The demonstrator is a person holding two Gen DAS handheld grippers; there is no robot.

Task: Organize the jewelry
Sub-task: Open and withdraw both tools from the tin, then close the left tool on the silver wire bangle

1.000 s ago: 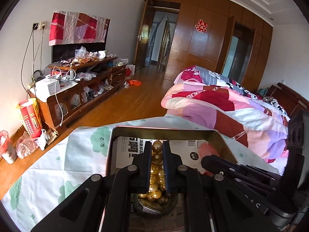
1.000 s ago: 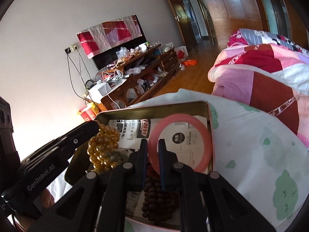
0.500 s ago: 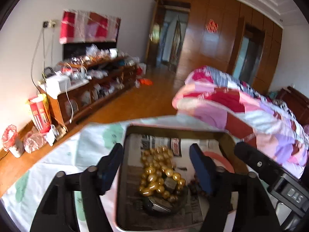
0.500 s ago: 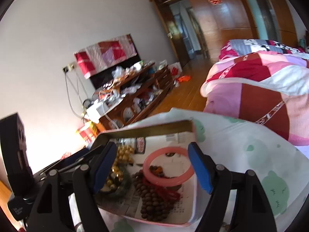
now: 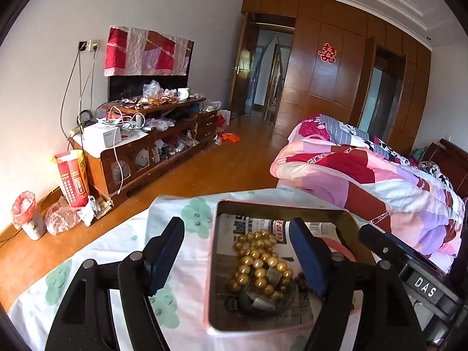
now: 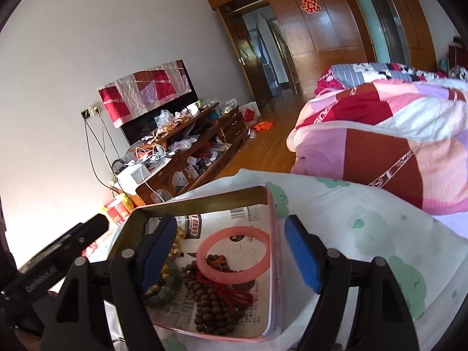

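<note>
An open metal tin (image 5: 280,209) lined with newspaper sits on the cloud-print cloth. In it lie a gold bead bracelet (image 5: 257,260) over a dark green bangle (image 5: 263,302), a pink bangle (image 6: 232,259) and a string of brown beads (image 6: 210,304) with a red cord. My left gripper (image 5: 235,228) hangs open just above the tin's left half, with the gold beads below the gap and free of the pads. My right gripper (image 6: 231,223) is open over the tin (image 6: 204,204), and the pink bangle lies loose beneath it.
The white cloth with green clouds (image 5: 117,248) covers the surface under the tin. A bed with a pink and red patchwork quilt (image 5: 365,181) lies to the right. A cluttered wooden TV cabinet (image 5: 146,146) stands along the left wall, across a wooden floor.
Both grippers went from shut to wide open. The left one let go of the gold beads and the right one of the pink bangle; both drew back and up slightly.
</note>
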